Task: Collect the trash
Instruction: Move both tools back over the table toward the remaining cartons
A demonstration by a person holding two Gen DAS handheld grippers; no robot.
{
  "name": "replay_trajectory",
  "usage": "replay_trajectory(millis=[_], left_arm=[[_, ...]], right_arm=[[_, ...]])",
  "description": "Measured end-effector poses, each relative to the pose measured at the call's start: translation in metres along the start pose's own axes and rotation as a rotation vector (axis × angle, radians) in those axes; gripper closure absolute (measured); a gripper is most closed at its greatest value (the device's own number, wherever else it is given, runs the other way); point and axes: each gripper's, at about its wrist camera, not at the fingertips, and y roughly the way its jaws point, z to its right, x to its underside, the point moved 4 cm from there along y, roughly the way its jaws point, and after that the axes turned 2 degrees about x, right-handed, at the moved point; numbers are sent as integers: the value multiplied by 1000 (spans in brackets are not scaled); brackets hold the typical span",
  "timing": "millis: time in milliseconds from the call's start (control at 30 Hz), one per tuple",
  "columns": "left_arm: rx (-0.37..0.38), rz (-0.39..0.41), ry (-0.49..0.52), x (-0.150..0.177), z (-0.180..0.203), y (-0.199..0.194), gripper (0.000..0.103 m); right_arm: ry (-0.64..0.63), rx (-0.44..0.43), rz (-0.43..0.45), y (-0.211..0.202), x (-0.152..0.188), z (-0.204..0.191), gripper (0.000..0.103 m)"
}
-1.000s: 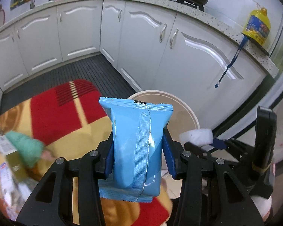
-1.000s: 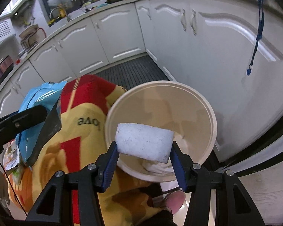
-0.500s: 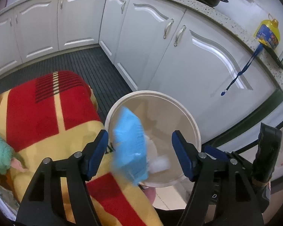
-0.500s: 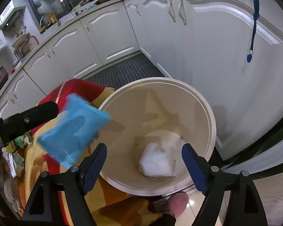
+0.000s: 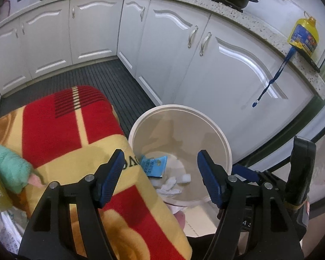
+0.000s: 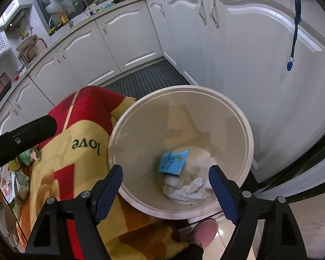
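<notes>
Blue wrapper and white scraps lie at the bottom of the cream bin, beside the desk under its red and yellow blanket. The left tool and right tool both hang above the rim, jaws spread wide with nothing between them. More litter waits on the desk's far side; I'd lift clear of the rim before swinging back to it.
</notes>
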Motion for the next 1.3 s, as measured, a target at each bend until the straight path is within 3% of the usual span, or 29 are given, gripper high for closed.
replay_trajectory(millis=[433,667,1067,1300], left_arm=[[-54,85,34,22,3,-64,34],[-100,139,34,35,-14,-103,34],[-164,180,-35,63,-73,-170,34],[-203,171,-114,82,-127,-200,34]], right_arm=[[-35,-23,43,-33,3,-31,24],[-77,-52,77,-55,6,-60,24],[-193,-153,100,-73,12,-137,24],[-268,-195,93,-73,16,-180,23]])
